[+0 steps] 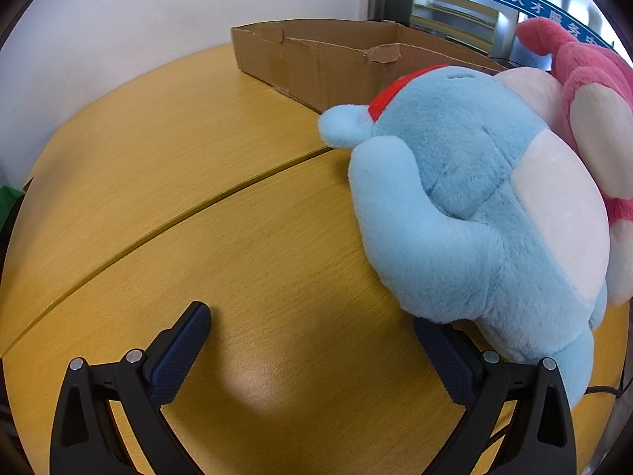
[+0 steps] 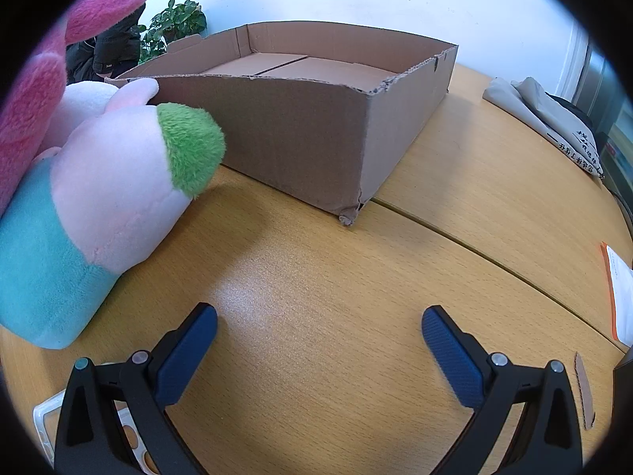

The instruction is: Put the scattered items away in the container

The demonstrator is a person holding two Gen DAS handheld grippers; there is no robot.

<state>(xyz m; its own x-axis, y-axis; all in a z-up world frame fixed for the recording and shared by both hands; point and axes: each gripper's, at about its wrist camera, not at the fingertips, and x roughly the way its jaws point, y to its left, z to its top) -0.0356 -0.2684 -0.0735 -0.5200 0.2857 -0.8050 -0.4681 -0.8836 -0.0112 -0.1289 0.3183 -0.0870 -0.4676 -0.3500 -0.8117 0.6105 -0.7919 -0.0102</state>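
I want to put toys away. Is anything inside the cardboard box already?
The cardboard box looks empty: only its bare brown bottom flaps show in the right wrist view. The near wall hides the front strip of the floor, so that part is unseen.

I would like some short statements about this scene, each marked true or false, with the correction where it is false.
1. The box holds no toys. True.
2. The left tool is shut on the blue plush. False: it is open, its right finger beside the plush.
3. The right tool is open over bare table. True.
4. The blue plush lies inside the box. False: it lies on the table, outside the box.
5. A pink plush lies against the blue one. True.
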